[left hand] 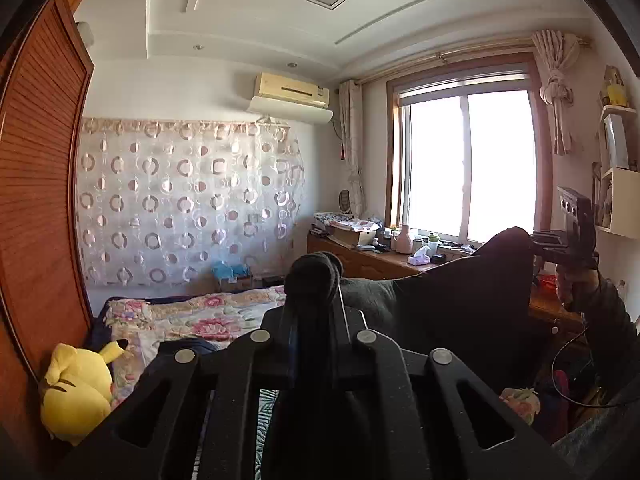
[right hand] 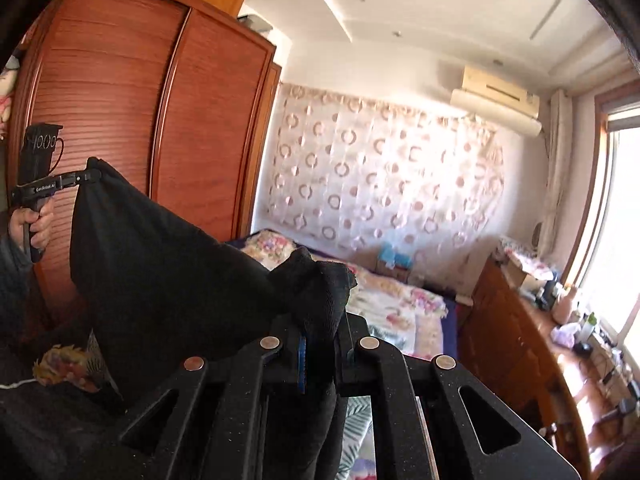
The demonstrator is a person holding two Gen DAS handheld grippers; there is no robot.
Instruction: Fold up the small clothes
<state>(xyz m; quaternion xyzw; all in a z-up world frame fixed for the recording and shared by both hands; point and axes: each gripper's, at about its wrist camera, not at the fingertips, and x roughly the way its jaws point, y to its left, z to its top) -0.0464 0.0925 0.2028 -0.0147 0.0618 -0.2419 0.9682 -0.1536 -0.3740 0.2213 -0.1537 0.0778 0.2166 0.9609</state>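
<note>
A black garment (left hand: 460, 296) hangs stretched in the air between both grippers, above the bed. In the left wrist view my left gripper (left hand: 316, 292) is shut on one bunched corner of it, and the cloth covers the fingertips. The right gripper (left hand: 534, 240) pinches the other corner at the right, held by a hand (left hand: 576, 284). In the right wrist view my right gripper (right hand: 320, 308) is shut on a bunched corner of the black garment (right hand: 160, 264). The left gripper (right hand: 94, 170) grips the far corner at the left, with a hand (right hand: 38, 220) on its handle.
Below lies a bed with a floral quilt (left hand: 192, 316). A yellow plush toy (left hand: 76, 392) sits at its left side by the wooden wardrobe (right hand: 132, 100). A cluttered wooden dresser (left hand: 372, 260) runs under the bright window (left hand: 468, 164).
</note>
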